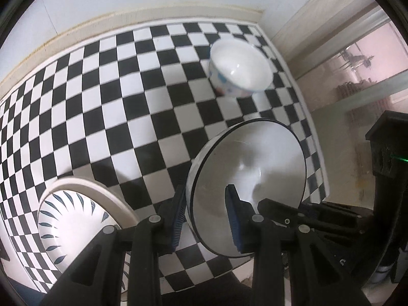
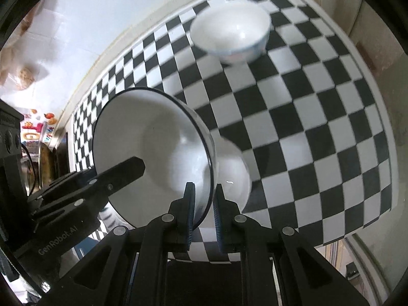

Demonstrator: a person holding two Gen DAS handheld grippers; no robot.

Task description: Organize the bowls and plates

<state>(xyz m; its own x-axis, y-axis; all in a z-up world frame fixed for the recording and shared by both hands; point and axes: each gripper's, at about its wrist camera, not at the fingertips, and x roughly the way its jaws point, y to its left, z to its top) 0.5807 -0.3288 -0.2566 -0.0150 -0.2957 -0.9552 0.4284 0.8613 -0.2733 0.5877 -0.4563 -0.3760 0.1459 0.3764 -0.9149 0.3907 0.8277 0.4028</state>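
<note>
A white bowl with a dark rim [image 1: 255,165] [image 2: 153,150] hangs tilted above the checkered table, gripped from both sides. My left gripper [image 1: 206,214] is shut on its left wall, one pad inside and one outside. My right gripper [image 2: 204,204] is shut on the opposite wall in the same way. Each gripper shows in the other's view: the right one [image 1: 285,211] at the bowl's far rim, the left one [image 2: 122,173] reaching into the bowl. A second white bowl with blue marks [image 1: 239,68] [image 2: 229,33] stands upright on the cloth farther back.
A plate with dark leaf marks [image 1: 68,219] lies on a cream plate [image 1: 112,193] at the lower left. The black-and-white checkered cloth [image 1: 102,102] [image 2: 318,127] ends at a pale wall behind and at the table's edge [image 1: 308,117] on the right.
</note>
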